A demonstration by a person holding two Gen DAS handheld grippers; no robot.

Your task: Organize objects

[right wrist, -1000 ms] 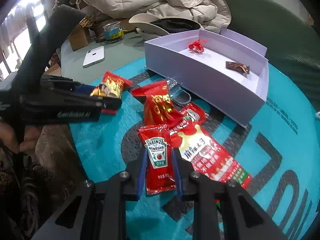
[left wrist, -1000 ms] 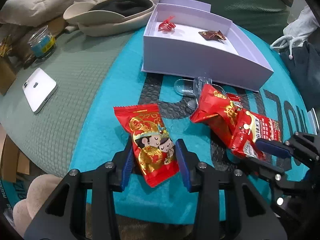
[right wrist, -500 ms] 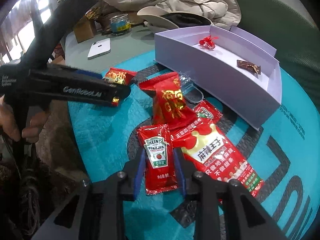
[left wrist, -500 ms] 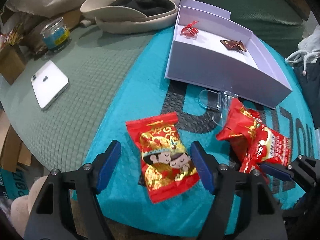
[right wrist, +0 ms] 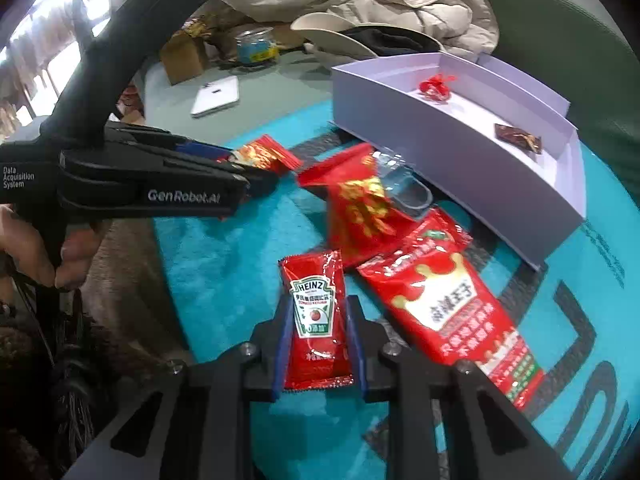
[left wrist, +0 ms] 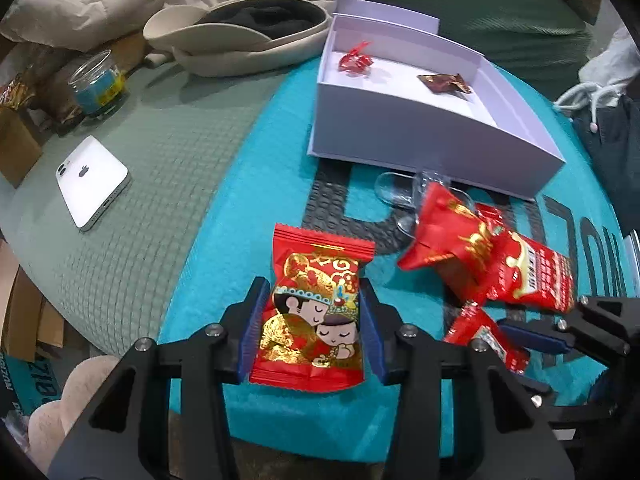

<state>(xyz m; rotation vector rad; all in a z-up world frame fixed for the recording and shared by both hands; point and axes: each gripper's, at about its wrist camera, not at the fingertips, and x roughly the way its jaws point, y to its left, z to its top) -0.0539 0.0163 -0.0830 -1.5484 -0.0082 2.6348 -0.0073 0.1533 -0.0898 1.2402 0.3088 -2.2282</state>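
My left hand-held gripper is closing its jaws on the red snack packet with the cartoon couple, whose sides sit between the blue pads and look pinched; the packet lies flat near the front edge of the teal mat. My right hand-held gripper is narrowed onto the Heinz ketchup sachet, with both pads pressing its long edges, the sachet flat on the mat and its lower end reaching back between the fingers. Just right of the sachet lies a long red snack bag, their edges near each other at the top, and a smaller red-and-gold packet overlaps that bag's far end. A clear plastic piece sits between that packet and the near wall of the white open box. The box stands at the far side of the mat and holds a small red wrapped candy and a brown wrapped candy, well apart, with bare floor between them. In the right wrist view, the left tool comes in from the left, held by a hand, and teal mat lies open between it and the sachet. Left of the mat, on the green quilted surface, a white phone lies face down, well clear of the packets, with a glass jar and a beige cap farther back.
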